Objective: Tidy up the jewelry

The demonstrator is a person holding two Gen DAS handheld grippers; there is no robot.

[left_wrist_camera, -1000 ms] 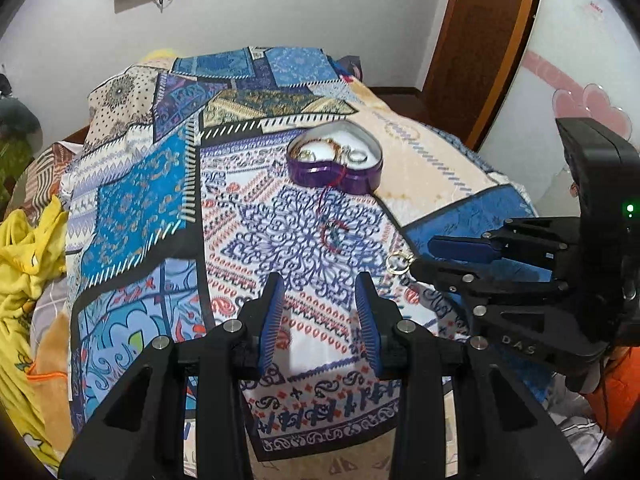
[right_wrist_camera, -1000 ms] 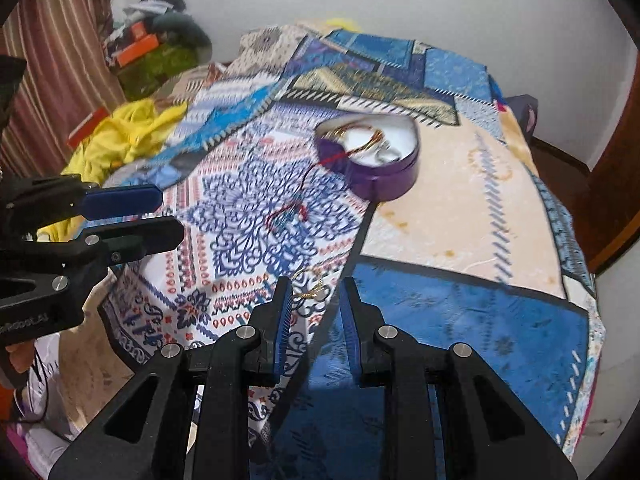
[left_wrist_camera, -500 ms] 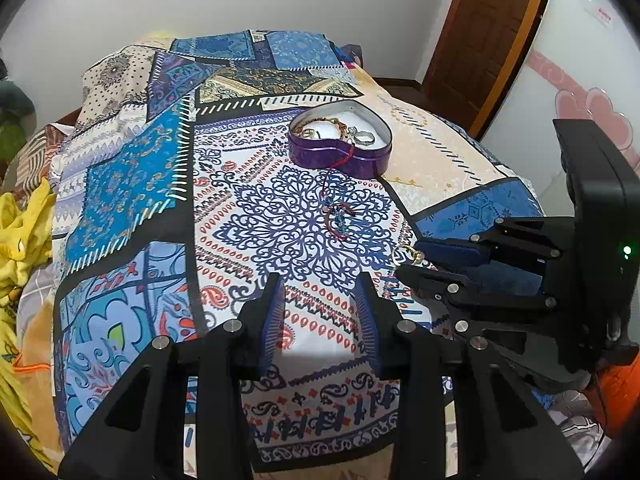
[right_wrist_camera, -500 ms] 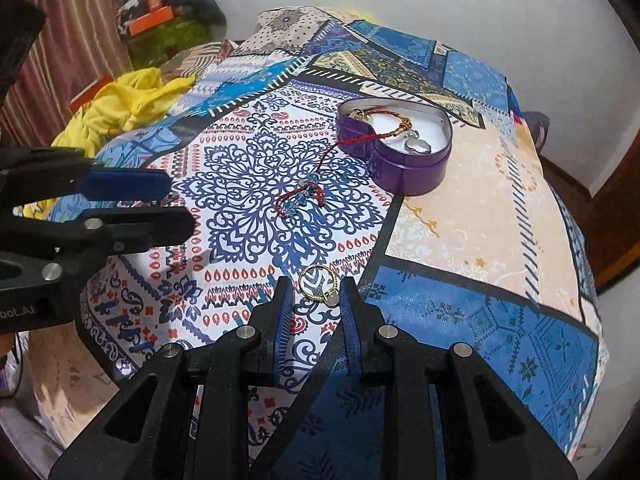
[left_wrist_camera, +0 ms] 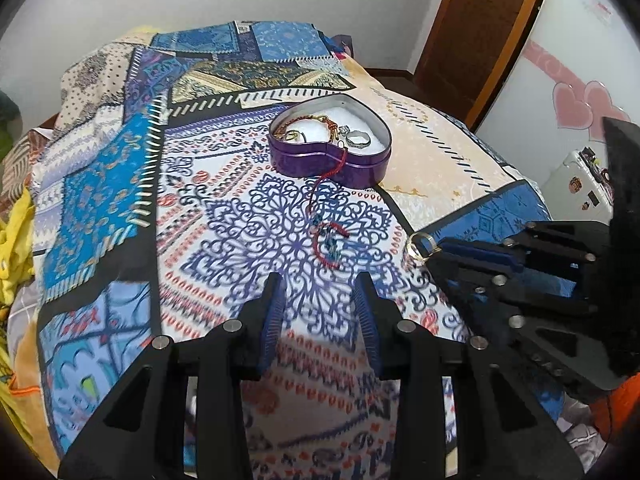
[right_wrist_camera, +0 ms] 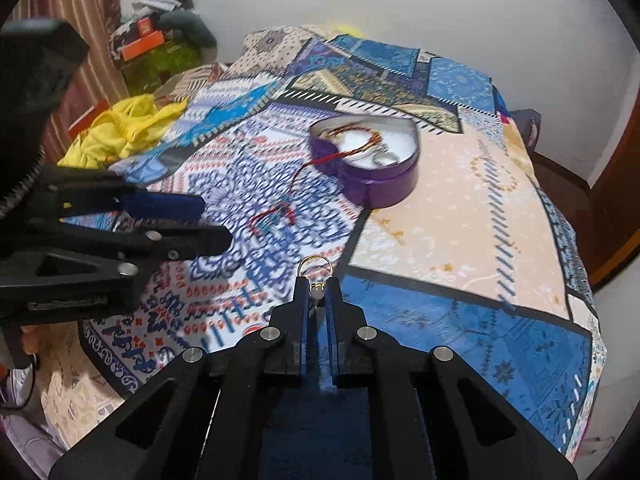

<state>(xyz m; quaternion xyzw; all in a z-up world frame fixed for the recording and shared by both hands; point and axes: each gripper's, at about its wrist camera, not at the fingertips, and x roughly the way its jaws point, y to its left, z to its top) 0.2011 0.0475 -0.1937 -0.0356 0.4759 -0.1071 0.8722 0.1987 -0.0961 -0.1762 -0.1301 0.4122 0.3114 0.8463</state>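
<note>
A purple heart-shaped tin point(left_wrist_camera: 332, 152) sits on the patterned bedspread and holds several pieces of jewelry; it also shows in the right wrist view point(right_wrist_camera: 368, 160). A red cord bracelet point(left_wrist_camera: 330, 236) trails from the tin's rim onto the cloth, seen too in the right wrist view point(right_wrist_camera: 276, 216). My right gripper point(right_wrist_camera: 317, 288) is shut on a gold ring point(right_wrist_camera: 314, 266), whose loop sticks out past the fingertips; the ring shows in the left wrist view point(left_wrist_camera: 420, 245) at the right gripper's tip point(left_wrist_camera: 434, 254). My left gripper point(left_wrist_camera: 320, 280) is open and empty, just short of the bracelet.
The bed is covered by a blue, white and tan patchwork spread point(left_wrist_camera: 120, 168). Yellow clothes point(right_wrist_camera: 120, 128) lie at its left side. A brown door point(left_wrist_camera: 480, 28) and a white wall stand beyond the bed.
My right gripper closed on the gold ring and lifted it off the spread. Both grippers moved forward, toward the tin.
</note>
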